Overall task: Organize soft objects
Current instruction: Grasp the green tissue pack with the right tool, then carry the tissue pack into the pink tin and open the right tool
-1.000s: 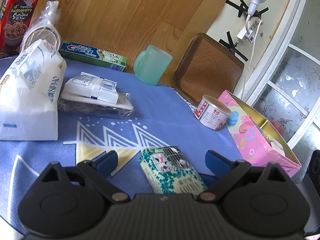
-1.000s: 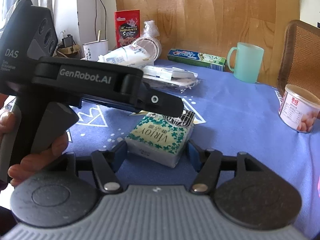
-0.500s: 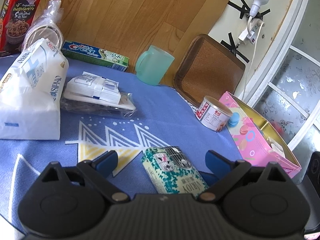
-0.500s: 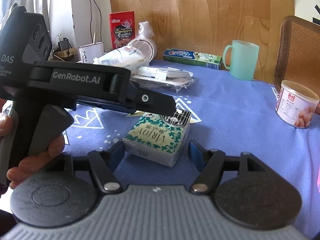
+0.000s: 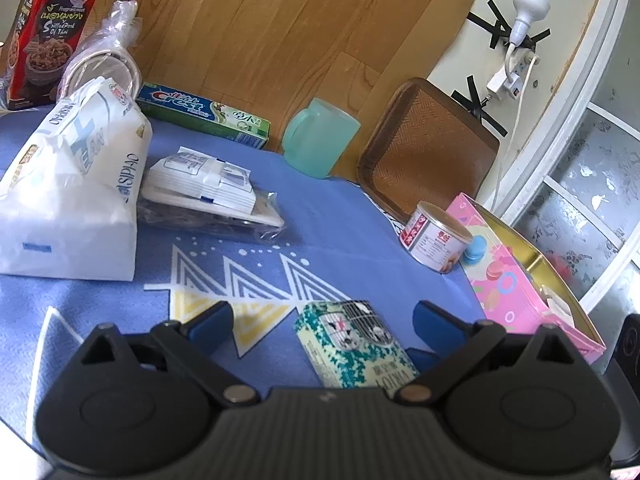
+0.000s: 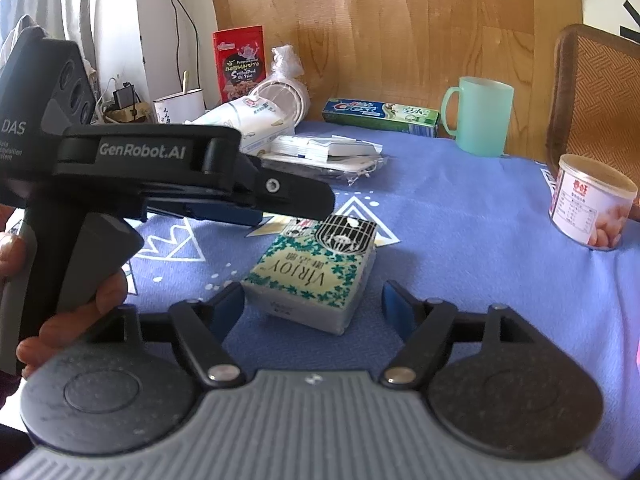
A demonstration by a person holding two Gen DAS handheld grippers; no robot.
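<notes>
The tissue pack lies flat on the blue cloth, near its front edge, between the fingers of both grippers. The right gripper has just been opening; its jaws stand wide, one pad close beside the pack, neither pressing it. The left gripper is also wide open over the pack, holding nothing. A big tissue bag sits toward the cloth's left edge; a can and a pink box stand at its right edge.
</notes>
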